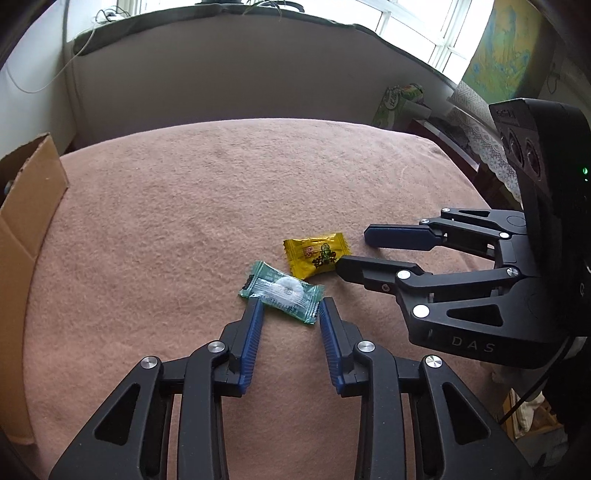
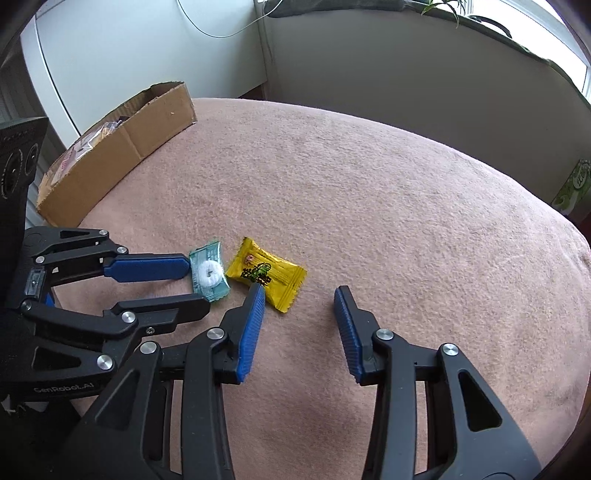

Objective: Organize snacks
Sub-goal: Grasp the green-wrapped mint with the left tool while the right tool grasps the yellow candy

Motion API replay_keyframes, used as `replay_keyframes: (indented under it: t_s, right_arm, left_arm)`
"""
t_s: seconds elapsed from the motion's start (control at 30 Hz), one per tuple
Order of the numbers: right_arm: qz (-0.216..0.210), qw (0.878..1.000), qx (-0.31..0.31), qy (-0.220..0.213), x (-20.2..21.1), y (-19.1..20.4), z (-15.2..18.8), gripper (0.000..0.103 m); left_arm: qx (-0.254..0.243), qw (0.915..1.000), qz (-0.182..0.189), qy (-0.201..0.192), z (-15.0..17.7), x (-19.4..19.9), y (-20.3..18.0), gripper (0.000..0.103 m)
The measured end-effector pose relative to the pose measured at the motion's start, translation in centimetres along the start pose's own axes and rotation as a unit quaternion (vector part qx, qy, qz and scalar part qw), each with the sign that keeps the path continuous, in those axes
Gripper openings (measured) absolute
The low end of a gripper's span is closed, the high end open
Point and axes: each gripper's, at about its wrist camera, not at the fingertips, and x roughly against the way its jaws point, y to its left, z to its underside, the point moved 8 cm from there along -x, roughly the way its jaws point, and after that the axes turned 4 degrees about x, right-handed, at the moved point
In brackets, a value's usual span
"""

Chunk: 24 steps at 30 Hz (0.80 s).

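Two small wrapped snacks lie side by side near the middle of a pink blanket point(image 1: 221, 192). The green candy point(image 1: 282, 291) has a crinkled green wrapper with a clear window showing a white ring-shaped sweet; the yellow candy point(image 1: 316, 254) is a glossy yellow pillow pack with a green and black cartoon print and serrated ends. The two wrappers sit just beside each other, nearly touching at their corners.

The left gripper point(image 1: 291, 306) is spread apart, its blue-padded fingertips flanking the near edge of the green candy without pinching it. The right gripper point(image 2: 300, 291) is likewise released, jaws wide; its left fingertip overlaps the near edge of the yellow candy, and its right one rests apart on bare blanket.

The blanket is a fuzzy, faded pink cloth covering a broad flat surface. At its far left edge stands an open cardboard box point(image 2: 122, 147) with packaged items inside, too blurred to identify. Beyond are a pale wall, a window point(image 1: 417, 33), a dangling white cable point(image 2: 221, 29), and a green carton point(image 1: 395, 103).
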Motion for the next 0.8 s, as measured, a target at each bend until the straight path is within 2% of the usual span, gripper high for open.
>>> replay_keyframes:
  t_s: [0.3,0.37,0.47,0.53,0.6,0.7,0.8]
  right_arm:
    - [0.001,0.999,0.043,0.003,0.1,0.2,0.1,0.041]
    - [0.003,0.999,0.047,0.005,-0.3,0.0,-0.2,0.041]
    - [0.001,0.998,0.059,0.006,-0.8,0.1,-0.8,0.041]
    - [0.002,0.997,0.073,0.006,-1.1,0.5,-1.2,0.042]
    - [0.000,0.996,0.087,0.003,-1.3,0.9,-1.6,0.051]
    - [0.000,0.994,0.108,0.001,-1.4,1.6,-2.1,0.062]
    - [-0.011,0.994,0.112,0.004,-1.7,2.3,-2.3,0.063]
  left_arm:
    - [-0.004,0.9991,-0.041,-0.004,-1.3,-1.5,-0.1,0.032]
    - [-0.003,0.9991,-0.043,-0.005,-1.7,-1.6,0.0,0.037]
    - [-0.008,0.9976,-0.069,-0.008,-2.1,-2.2,0.8,0.037]
    - [-0.007,0.9975,-0.070,-0.008,-2.4,-2.2,1.2,0.037]
    - [-0.010,0.9958,-0.090,-0.012,-2.6,-1.8,2.2,0.037]
    - [0.001,0.9962,-0.087,-0.008,-2.7,-1.4,3.5,0.037]
    - [0.004,0.9957,-0.092,-0.009,-3.0,-1.2,4.2,0.037]
